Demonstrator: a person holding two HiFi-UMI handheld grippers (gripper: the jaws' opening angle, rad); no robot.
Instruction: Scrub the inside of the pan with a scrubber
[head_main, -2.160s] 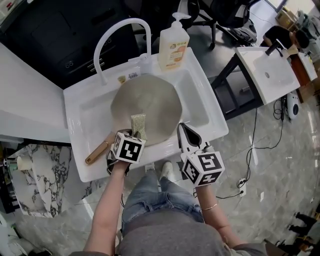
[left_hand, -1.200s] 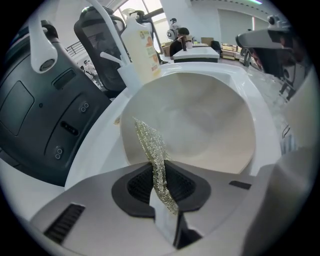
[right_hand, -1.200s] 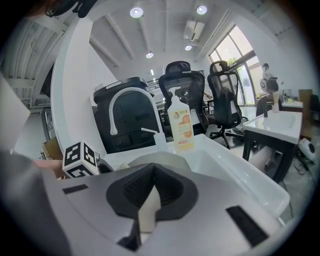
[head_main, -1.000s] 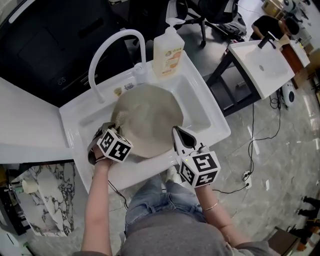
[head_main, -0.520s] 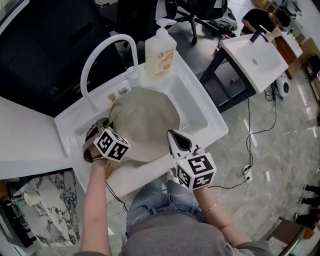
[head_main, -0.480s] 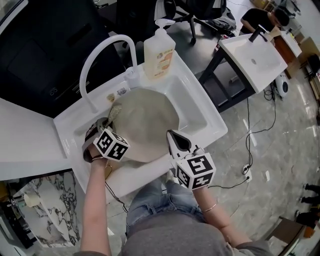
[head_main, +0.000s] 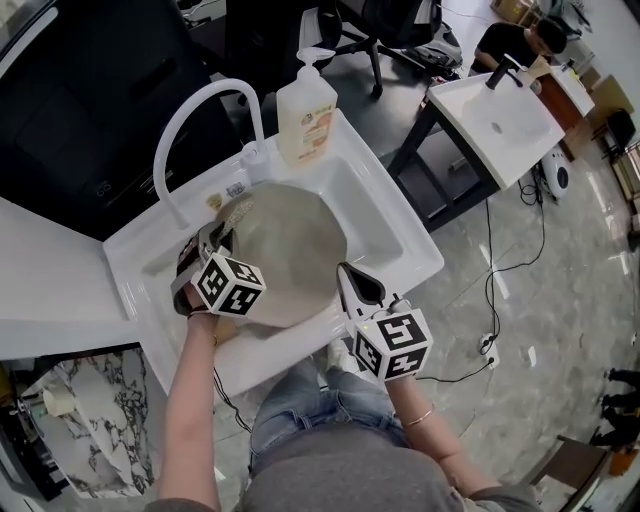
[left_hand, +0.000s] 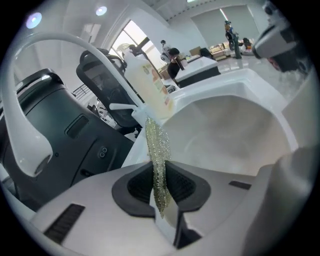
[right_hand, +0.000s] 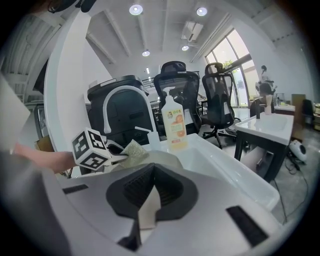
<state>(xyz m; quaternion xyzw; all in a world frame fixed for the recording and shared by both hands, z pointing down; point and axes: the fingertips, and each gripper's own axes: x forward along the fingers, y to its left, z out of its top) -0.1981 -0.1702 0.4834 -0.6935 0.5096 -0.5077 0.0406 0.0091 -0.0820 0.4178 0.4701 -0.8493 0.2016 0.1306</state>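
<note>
The grey round pan (head_main: 292, 252) lies in the white sink (head_main: 402, 240). My left gripper (head_main: 218, 233) is over the pan's far left rim, shut on a thin greenish glittery scrubber (head_main: 236, 210). In the left gripper view the scrubber (left_hand: 157, 150) stands on edge between the dark pads (left_hand: 140, 186), with the pan's inside (left_hand: 235, 135) beyond. My right gripper (head_main: 353, 277) rests at the pan's near right edge, jaws together with nothing visibly between them. From the right gripper view (right_hand: 150, 192) I see the left gripper's marker cube (right_hand: 90, 149) and the scrubber (right_hand: 132, 149). The pan's handle is hidden under the left hand.
A white arched faucet (head_main: 190, 120) rises behind the sink, and a soap pump bottle (head_main: 305, 108) stands on its back rim. A second white basin on a stand (head_main: 500, 110) is to the right, with office chairs (right_hand: 175, 95) behind. A white counter (head_main: 50, 280) adjoins the sink's left.
My left gripper has carried the scrubber from the pan's near edge across to its far left rim. The right gripper has stayed at the pan's near right edge.
</note>
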